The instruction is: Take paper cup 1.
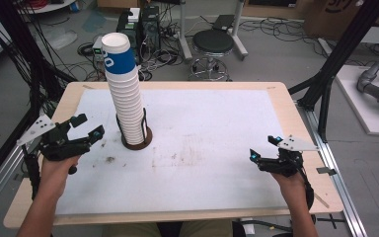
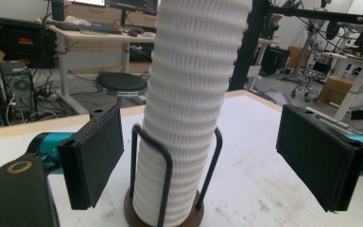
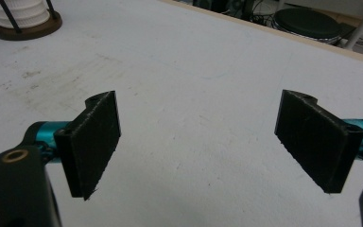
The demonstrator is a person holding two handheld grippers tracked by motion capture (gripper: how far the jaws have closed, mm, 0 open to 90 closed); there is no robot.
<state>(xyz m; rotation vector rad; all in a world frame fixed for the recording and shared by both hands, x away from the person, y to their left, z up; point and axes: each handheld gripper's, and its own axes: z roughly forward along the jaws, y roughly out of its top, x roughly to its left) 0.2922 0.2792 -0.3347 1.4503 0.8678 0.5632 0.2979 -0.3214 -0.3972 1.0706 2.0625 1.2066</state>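
A tall stack of white paper cups, its top cup banded in blue, leans slightly in a black wire holder on a round brown base, left of the table's middle. My left gripper is open just left of the stack, pointing at it. In the left gripper view the ribbed stack rises a little beyond the wide-apart jaws of my left gripper, not touching them. My right gripper is open near the table's right edge, over the bare mat. The holder base lies far off.
A stained white mat covers the wooden table. Beyond the far edge stand a black stool, computer towers and floor cables. Black frame posts rise at the right; a rail runs beside the table.
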